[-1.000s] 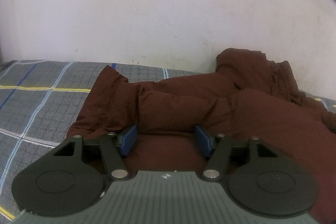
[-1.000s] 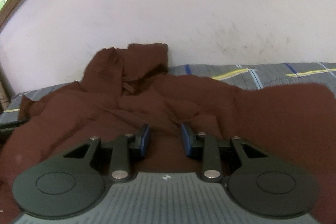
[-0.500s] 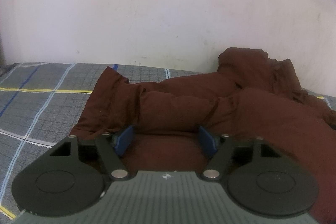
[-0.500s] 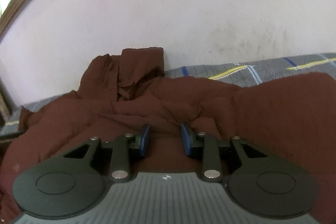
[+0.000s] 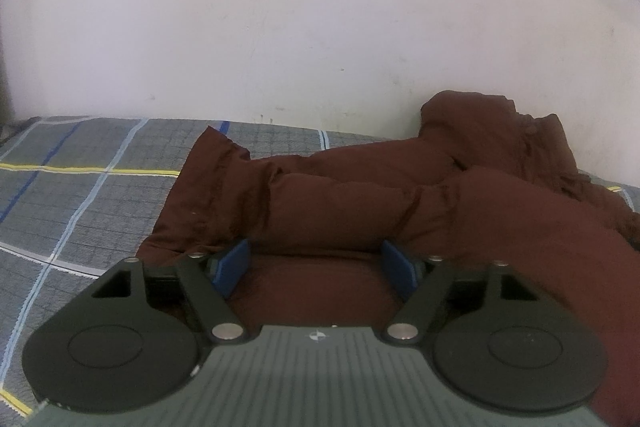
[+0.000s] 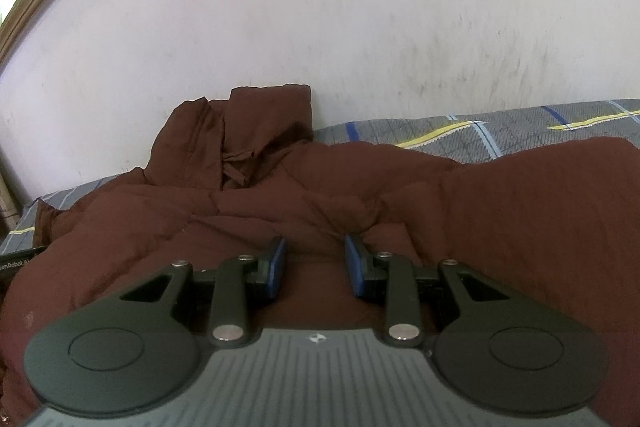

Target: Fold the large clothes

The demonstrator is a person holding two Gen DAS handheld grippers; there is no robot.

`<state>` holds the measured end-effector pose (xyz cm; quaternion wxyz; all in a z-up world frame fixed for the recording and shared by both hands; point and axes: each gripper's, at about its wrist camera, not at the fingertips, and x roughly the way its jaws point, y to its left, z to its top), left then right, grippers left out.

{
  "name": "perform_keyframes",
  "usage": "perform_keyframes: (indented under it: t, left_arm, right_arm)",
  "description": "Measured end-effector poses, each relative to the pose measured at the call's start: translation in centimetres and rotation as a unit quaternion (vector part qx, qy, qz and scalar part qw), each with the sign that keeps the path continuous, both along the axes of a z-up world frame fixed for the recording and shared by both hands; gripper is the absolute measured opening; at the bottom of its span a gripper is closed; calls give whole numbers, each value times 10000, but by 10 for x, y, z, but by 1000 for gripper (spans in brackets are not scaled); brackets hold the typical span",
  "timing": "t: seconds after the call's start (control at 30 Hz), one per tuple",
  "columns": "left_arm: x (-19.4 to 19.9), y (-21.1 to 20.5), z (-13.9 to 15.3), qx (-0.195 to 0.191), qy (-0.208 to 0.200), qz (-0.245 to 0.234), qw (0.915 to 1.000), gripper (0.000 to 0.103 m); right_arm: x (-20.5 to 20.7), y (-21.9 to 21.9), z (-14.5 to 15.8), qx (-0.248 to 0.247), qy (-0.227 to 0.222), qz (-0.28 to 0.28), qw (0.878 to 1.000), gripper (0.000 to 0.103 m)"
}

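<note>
Left claw (image 5: 316,269) just opening over brown garment (image 5: 400,211); "enRobot A" label (image 6: 16,264) partly readable.

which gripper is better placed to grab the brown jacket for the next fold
Left, probably. The left gripper has just been opening, pads clear of the puffy dark brown jacket right ahead. The right gripper stands narrower over bunched fabric.

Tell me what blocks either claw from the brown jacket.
Nothing visible does. The left claw, its jaws just opening wider, and the right claw both sit directly over the brown jacket on the plaid bedsheet, with only its fabric between their pads.
</note>
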<state>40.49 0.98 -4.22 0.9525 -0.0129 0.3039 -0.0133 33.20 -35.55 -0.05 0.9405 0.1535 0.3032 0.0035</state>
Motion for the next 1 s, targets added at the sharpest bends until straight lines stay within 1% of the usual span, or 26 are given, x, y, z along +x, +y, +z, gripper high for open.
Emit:
perform_keyframes:
  t: [0.13,0.2,0.27,0.33,0.53,0.6,0.7,0.73,0.8,0.83,0.87,0.9,0.93,1.0]
  left_arm:
    - [-1,0,0,55,0,62,10000,80]
    - [-2,2,0,31,17,174,9998,90]
    - [-3,8,0,-82,57,281,9996,96]
    - [-3,10,-1,-132,90,324,9993,97]
    - [-10,9,-1,-3,134,366,9992,98]
    - [-14,10,0,28,119,425,9990,101]
    - [-11,8,0,75,141,475,9987,103]
    - [-13,6,1,128,111,484,9987,103]
    - [-19,5,6,173,28,448,9988,103]
    - [-20,6,9,147,66,422,9990,103]
    - [-22,9,14,91,139,360,9992,102]
    - [-27,13,21,-7,167,260,9995,102]
    - [-33,17,28,-58,129,205,9997,102]
    - [-54,27,43,-67,14,117,9999,103]
  right_arm:
    - [0,3,1,-133,-16,-7,9999,30]
    - [-1,3,1,-146,-39,1,9999,30]
    - [-2,3,2,-148,-52,16,9999,30]
    - [-1,4,2,-188,-52,33,9998,30]
    - [-3,-1,1,-50,-74,122,9999,30]
    - [-4,-2,0,-16,-97,166,9998,31]
    - [1,-11,-2,209,-130,177,9995,32]
    - [1,-13,-3,294,-179,207,9992,34]
    - [-6,-19,-2,554,-377,284,9973,45]
    - [-13,-20,2,585,-511,286,9966,57]
    - [-24,-19,9,504,-651,203,9964,72]
    - [-35,-16,17,437,-754,155,9961,79]
    - [-53,-13,28,418,-925,192,9947,84]
    - [-90,-8,47,442,-1145,392,9917,84]
